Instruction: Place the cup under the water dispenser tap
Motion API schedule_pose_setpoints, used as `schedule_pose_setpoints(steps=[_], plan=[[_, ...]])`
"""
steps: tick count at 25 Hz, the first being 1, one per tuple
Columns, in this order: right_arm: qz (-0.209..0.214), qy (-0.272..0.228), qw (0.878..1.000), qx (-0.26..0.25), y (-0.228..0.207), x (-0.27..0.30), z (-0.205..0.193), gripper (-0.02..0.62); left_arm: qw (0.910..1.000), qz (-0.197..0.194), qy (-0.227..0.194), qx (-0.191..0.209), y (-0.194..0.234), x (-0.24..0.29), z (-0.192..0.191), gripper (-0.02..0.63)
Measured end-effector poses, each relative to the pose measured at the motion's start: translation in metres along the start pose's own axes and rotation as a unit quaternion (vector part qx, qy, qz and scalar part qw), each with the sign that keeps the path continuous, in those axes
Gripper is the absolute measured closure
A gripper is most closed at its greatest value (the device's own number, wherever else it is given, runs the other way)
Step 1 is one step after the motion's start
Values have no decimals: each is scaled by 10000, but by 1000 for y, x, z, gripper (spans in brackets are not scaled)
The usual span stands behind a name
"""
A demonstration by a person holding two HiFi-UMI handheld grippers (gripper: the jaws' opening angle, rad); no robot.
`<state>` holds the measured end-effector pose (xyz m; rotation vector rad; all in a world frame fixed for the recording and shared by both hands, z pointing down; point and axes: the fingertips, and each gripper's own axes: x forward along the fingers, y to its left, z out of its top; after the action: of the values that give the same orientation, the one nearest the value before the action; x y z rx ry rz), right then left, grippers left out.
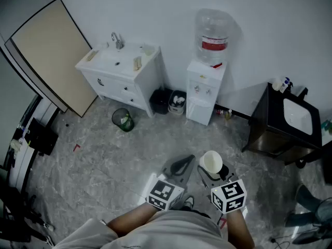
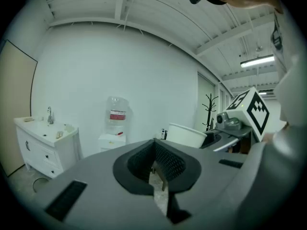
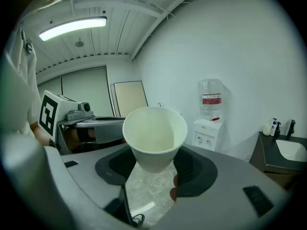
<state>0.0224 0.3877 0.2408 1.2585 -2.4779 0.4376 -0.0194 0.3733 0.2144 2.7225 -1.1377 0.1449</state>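
Observation:
A white paper cup stands upright and empty between the jaws of my right gripper, which is shut on its lower wall. In the right gripper view the cup fills the middle, with the gripper closed round its base. The water dispenser, white with a clear bottle on top, stands against the far wall, well beyond the cup. It also appears small behind the cup. My left gripper is shut and holds nothing, just left of the cup. From the left gripper view the cup shows at the right and the dispenser far off.
A white vanity with a tap stands left of the dispenser, a small bin in front of it. Two dark bins sit between vanity and dispenser. A black cabinet with a sink is at the right. A large board leans at the left.

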Motion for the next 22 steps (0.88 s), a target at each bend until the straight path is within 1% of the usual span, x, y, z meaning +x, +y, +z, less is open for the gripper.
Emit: schedule_pose_setpoints(steps=[8,16,22], plan=[[16,23,10000,-11,-4,-7,-6,337,10000,32,23,-5,-10,2,-5,603],[129,-143,9996,210,-15,-14,-8,337,9999,112,112,0,-17,8,-14,603],[130,-152,9997,140,-29,-18,-10,337,9999,122,55,80,-24,19,-11,603]])
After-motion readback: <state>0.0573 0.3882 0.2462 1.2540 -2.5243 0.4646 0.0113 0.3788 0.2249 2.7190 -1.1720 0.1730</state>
